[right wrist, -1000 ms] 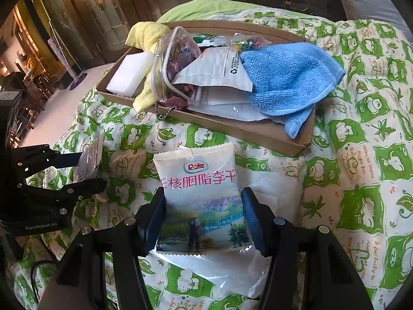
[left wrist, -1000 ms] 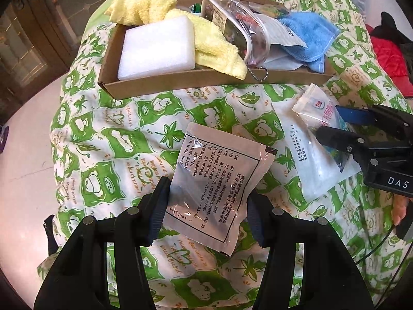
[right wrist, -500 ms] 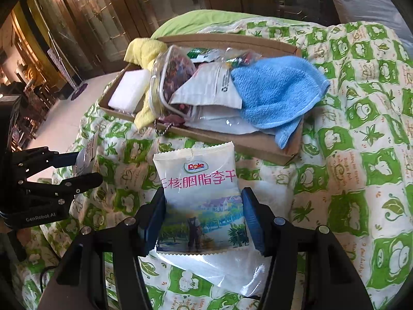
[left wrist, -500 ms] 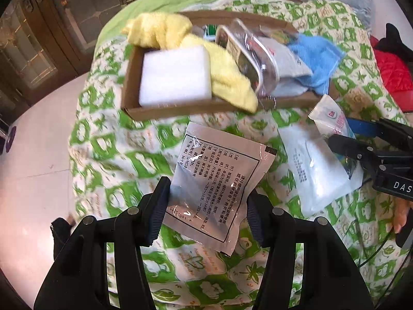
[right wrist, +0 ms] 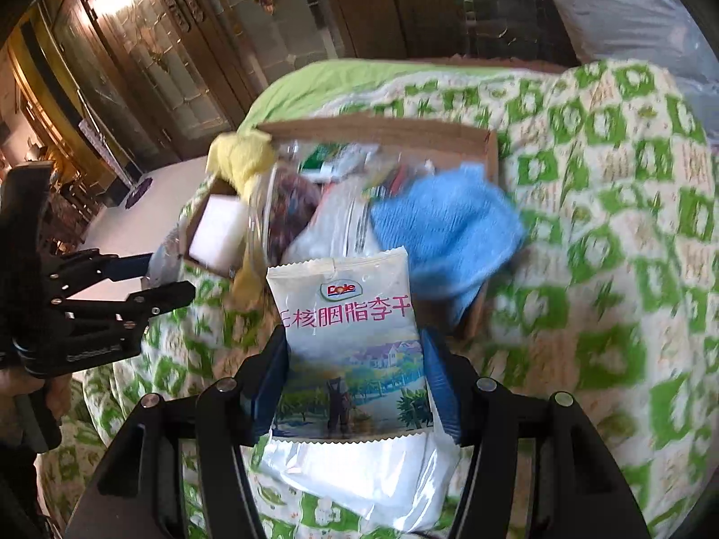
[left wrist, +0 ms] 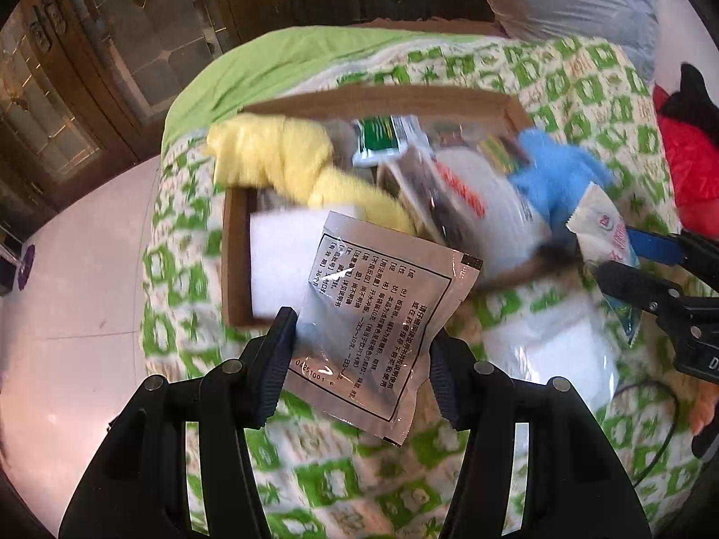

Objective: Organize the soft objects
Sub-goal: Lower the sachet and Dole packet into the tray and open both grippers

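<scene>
Left claw (left wrist: 359,359) clamped on one silver foil sachet (left wrist: 382,328); right claw (right wrist: 355,382) clamped on one white Dole snack packet (right wrist: 350,341). Beyond, one brown cardboard tray (right wrist: 382,130) with one yellow cloth (left wrist: 287,157), one blue cloth (right wrist: 440,229), one white foam block (right wrist: 215,229).

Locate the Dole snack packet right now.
Right wrist view: the Dole snack packet sits clamped in the right gripper, lifted in front of the cardboard tray.

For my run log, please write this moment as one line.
left gripper: shut on silver sachet | right gripper: shut on Dole packet | cardboard tray: ahead
</scene>
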The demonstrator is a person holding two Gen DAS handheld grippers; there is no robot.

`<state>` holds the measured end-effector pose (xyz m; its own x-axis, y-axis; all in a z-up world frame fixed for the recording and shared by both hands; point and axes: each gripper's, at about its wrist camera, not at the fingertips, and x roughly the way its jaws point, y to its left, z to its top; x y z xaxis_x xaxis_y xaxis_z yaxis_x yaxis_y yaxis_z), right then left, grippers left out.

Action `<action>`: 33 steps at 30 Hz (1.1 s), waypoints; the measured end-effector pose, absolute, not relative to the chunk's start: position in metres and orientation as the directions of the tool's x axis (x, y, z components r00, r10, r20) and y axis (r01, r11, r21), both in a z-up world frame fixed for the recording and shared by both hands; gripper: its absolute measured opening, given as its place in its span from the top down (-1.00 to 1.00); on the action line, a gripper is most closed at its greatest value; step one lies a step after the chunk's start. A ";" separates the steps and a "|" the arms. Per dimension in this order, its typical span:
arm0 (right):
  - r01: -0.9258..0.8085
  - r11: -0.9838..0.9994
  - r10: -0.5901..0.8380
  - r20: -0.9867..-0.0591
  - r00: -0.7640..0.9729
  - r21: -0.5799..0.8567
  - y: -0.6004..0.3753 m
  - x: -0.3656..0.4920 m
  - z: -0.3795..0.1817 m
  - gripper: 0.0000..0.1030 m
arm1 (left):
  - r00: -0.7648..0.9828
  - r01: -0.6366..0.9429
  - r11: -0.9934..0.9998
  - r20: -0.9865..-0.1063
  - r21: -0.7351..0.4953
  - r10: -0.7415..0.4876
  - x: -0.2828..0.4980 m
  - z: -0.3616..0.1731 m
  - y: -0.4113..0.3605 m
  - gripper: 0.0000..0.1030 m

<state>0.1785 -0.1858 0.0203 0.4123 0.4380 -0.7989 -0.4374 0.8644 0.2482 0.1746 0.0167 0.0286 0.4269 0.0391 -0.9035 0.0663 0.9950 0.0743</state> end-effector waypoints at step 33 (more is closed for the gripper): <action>-0.382 0.908 0.345 -0.823 0.451 0.172 -0.165 0.290 -0.003 -0.13 | 0.465 0.058 0.995 -0.884 0.087 0.050 0.277 0.026 -0.001 -0.07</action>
